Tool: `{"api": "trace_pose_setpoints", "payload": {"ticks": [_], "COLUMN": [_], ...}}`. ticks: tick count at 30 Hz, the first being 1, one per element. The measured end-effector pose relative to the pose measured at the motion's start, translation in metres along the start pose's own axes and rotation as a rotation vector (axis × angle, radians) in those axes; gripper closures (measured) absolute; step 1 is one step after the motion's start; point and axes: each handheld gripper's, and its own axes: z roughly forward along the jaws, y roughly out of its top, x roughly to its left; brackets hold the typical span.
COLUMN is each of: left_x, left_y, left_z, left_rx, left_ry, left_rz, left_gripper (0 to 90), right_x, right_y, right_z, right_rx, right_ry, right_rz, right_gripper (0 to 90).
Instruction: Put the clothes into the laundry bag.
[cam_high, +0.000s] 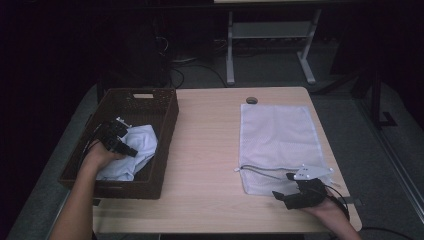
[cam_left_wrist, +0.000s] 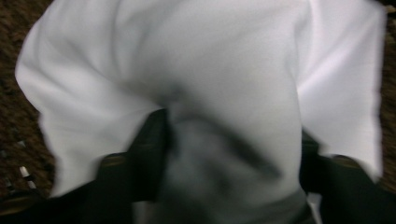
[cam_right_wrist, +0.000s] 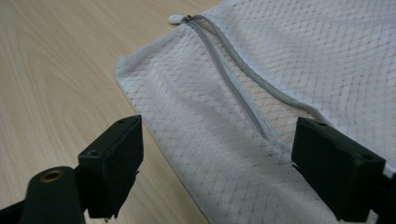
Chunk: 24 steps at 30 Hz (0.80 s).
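Note:
A white cloth (cam_high: 139, 142) lies crumpled in a dark woven basket (cam_high: 169, 125) at the table's left. My left gripper (cam_high: 131, 150) reaches into the basket. In the left gripper view a fold of the cloth (cam_left_wrist: 224, 84) is bunched between the two black jaws and touches both, so my left gripper (cam_left_wrist: 229, 158) is shut on it. A white mesh bag (cam_high: 277, 132) lies flat on the table's right half. My right gripper (cam_high: 281, 196) hovers open at its near left corner. The bag's grey zipper (cam_right_wrist: 224, 60) runs between the wide jaws of my right gripper (cam_right_wrist: 217, 158).
A small dark round thing (cam_high: 251, 100) sits on the wooden table (cam_high: 205, 150) by the bag's far left corner. A white desk frame (cam_high: 270, 40) stands on the floor beyond the table. The zipper pull (cam_right_wrist: 175, 18) lies at the bag's edge.

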Motion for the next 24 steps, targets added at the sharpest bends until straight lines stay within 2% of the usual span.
{"api": "trace_pose_setpoints", "payload": {"ticks": [3, 6, 15, 24], "left_x": [0.0, 0.001, 0.003, -0.001], "left_y": [-0.001, -0.002, 0.0, 0.006], "left_z": [-0.002, -0.006, -0.024, -0.046], "left_rx": [-0.008, -0.023, -0.064, -0.096], "left_ry": [-0.01, -0.019, -0.052, -0.07], "left_rz": [-0.014, -0.028, -0.053, -0.041], "left_gripper": [61.3, 67.0, 68.7, 69.0], "right_x": [0.0, 0.0, -0.001, -0.001], "right_y": [0.0, 0.0, 0.0, -0.001], "right_z": [0.0, 0.0, -0.001, -0.002], "right_rx": [0.0, 0.0, -0.007, -0.012], "right_ry": [-0.001, -0.001, -0.008, -0.012], "right_rz": [0.0, 0.001, 0.007, 0.009], "right_gripper": [16.5, 16.5, 16.6, 16.7]}}
